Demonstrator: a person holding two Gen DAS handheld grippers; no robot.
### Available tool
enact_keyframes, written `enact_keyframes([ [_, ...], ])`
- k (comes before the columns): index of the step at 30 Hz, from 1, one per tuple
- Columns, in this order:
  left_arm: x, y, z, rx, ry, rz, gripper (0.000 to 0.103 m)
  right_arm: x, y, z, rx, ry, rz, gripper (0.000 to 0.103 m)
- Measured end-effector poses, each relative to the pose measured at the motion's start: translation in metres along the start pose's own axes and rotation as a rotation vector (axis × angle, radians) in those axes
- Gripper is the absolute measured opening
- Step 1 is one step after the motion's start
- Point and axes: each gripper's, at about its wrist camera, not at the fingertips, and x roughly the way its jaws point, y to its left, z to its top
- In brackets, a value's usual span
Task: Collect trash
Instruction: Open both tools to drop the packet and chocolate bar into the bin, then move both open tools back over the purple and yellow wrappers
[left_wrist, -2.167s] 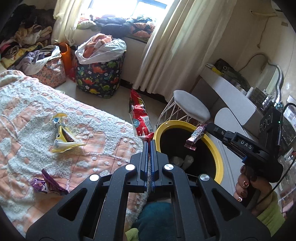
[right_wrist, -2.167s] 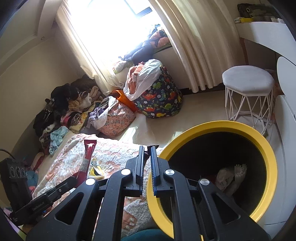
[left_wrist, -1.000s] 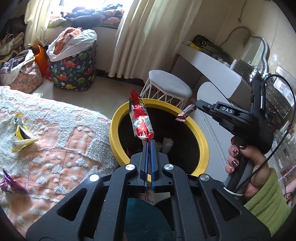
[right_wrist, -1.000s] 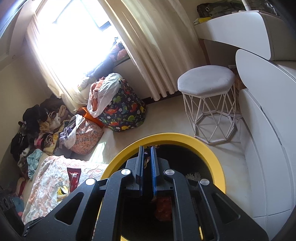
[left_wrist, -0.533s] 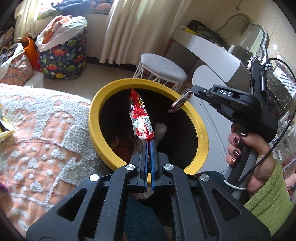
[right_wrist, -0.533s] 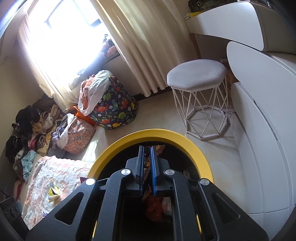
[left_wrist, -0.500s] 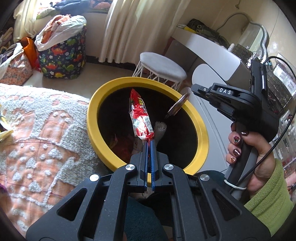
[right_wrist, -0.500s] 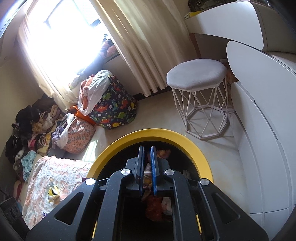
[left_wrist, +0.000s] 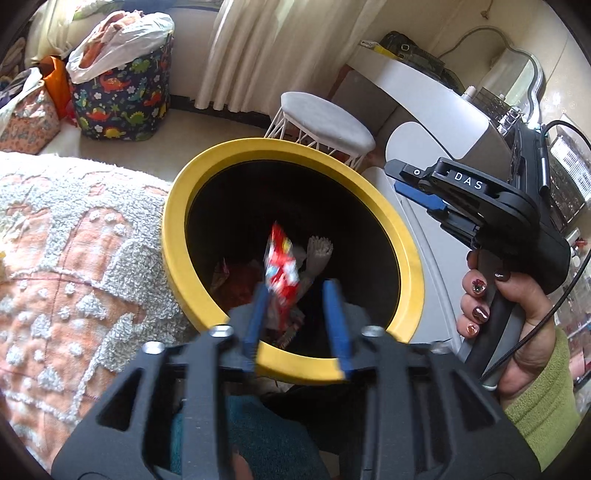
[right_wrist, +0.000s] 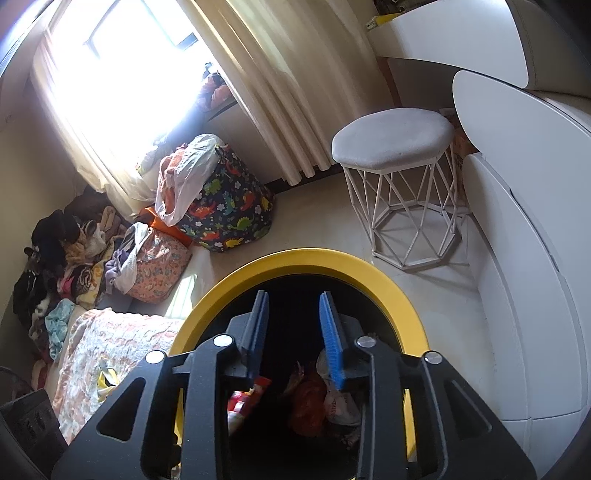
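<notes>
Presently the bin (left_wrist: 173, 236), black inside with a yellow rim, is standing against the bed (left_wrist: 74, 258), within reach of the remaining litter. Both claws are hanging over its mouth so releases fall inside. The left gripper (left_wrist: 295, 310) has just been opening; its jaws are standing apart, and the red wrapper (left_wrist: 281, 271) is dropping between them, blurred. The right gripper (right_wrist: 295, 332) has likewise just been opening and is holding nothing

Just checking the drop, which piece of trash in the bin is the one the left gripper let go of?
The red wrapper, blurred in mid-air between the just-opened jaws of the left gripper; the other trash lies at the bottom of the yellow-rimmed bin.
</notes>
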Motion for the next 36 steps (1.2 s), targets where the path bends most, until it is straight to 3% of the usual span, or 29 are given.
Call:
enact_keyframes([
  [2, -0.004, -0.001, 0.0, 0.005, -0.017, 0.013, 0.058, -0.001, 0.001, 0.0, -0.001, -0.004, 0.003, 0.04],
  [4, -0.01, -0.002, 0.0, 0.009, -0.038, 0.02, 0.071, -0.001, 0.003, 0.0, -0.009, -0.005, 0.006, 0.04],
  [5, -0.014, -0.002, 0.0, 0.01, -0.051, 0.028, 0.084, -0.002, 0.003, 0.0, -0.013, -0.006, 0.009, 0.042],
  [7, -0.023, 0.0, 0.0, 0.003, -0.085, 0.046, 0.092, -0.003, 0.006, 0.0, -0.02, -0.009, 0.016, 0.048],
  [17, -0.063, 0.019, 0.0, -0.046, -0.204, 0.154, 0.092, -0.014, 0.039, -0.003, -0.091, -0.027, 0.101, 0.061],
  [36, -0.131, 0.058, -0.017, -0.084, -0.351, 0.37, 0.092, -0.026, 0.118, -0.032, -0.257, 0.025, 0.239, 0.067],
])
